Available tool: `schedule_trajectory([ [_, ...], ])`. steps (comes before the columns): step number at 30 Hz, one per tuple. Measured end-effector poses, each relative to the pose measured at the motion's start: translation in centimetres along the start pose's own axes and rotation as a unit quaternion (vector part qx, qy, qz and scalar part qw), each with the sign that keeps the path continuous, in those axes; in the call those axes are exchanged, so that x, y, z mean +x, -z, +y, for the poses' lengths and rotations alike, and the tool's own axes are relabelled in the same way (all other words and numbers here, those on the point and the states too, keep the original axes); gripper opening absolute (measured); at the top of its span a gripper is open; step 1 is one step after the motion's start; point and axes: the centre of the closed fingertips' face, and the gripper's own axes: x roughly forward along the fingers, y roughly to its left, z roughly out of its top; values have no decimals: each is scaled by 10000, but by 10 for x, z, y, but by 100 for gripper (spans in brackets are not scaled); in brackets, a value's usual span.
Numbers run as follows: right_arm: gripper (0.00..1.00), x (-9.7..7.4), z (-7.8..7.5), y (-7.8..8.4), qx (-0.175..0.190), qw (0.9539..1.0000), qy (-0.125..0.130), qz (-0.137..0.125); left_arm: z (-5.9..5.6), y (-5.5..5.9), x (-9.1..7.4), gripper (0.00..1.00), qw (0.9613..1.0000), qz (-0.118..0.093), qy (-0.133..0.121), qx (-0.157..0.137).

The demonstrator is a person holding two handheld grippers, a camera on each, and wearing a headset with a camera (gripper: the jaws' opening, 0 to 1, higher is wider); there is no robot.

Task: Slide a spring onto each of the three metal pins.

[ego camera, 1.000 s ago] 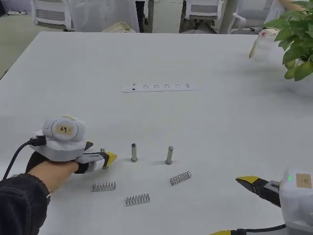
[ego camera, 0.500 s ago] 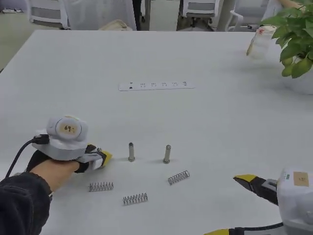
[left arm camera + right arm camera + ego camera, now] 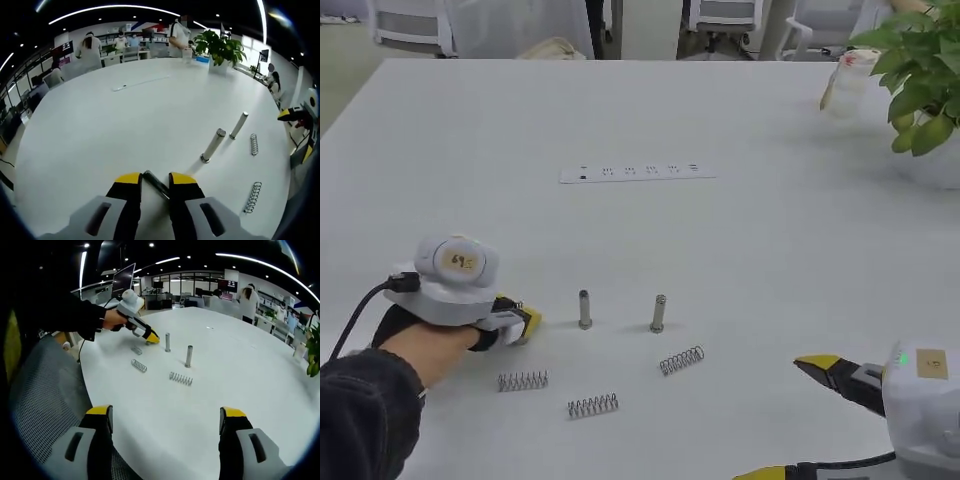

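**Beside the middle pin: left claw closed on the leftmost pin, no spring fitted**

Reference thing: the middle pin, a short grey steel cylinder standing upright on the white worktop. To its right, apart from it, stands the second pin, of the same make. To its left, the left claw has its yellow-tipped jaws drawn narrow, with the third pin, seen in the left gripper view as a slim dark rod, between them; they appear to clamp it.

Three small coils of thin steel wire lie flat on the person's side of the middle pin. They are the left spring, the centre spring and the right spring. None touches a pin. The right claw hangs well to the right of the middle pin and nearer the person, jaws wide apart and holding nothing.

Handling, as a judgement: the springs are probably very light, compressible and apt to roll or spring out of a hard squeeze. A gentle hold across the coils near one end should suit, leaving the other end free to meet a pin's tip. The pins look stiff, smooth and narrow at the base, so easily toppled; a hold low on the shank would leave the top clear.
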Motion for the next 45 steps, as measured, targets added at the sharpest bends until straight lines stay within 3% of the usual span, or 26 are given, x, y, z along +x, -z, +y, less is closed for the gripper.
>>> schedule_trajectory([
  [11, 87, 0, 1, 1, 12, 10000, -21, 6, 1, 2, 1, 5, 9997, 67, -66, 241],
  [21, 86, 0, 1, 1, 27, 10000, -38, -3, 5, 3, 1, 3, 9991, 87, -136, 393],
  [34, 85, -1, 1, 0, 18, 10000, -33, -22, 0, 4, -1, 0, 9986, 172, -71, 491],
  [45, 85, -1, 1, -1, -19, 10000, -41, -36, -3, -7, -10, 0, 9990, -3, 11, 454],
])
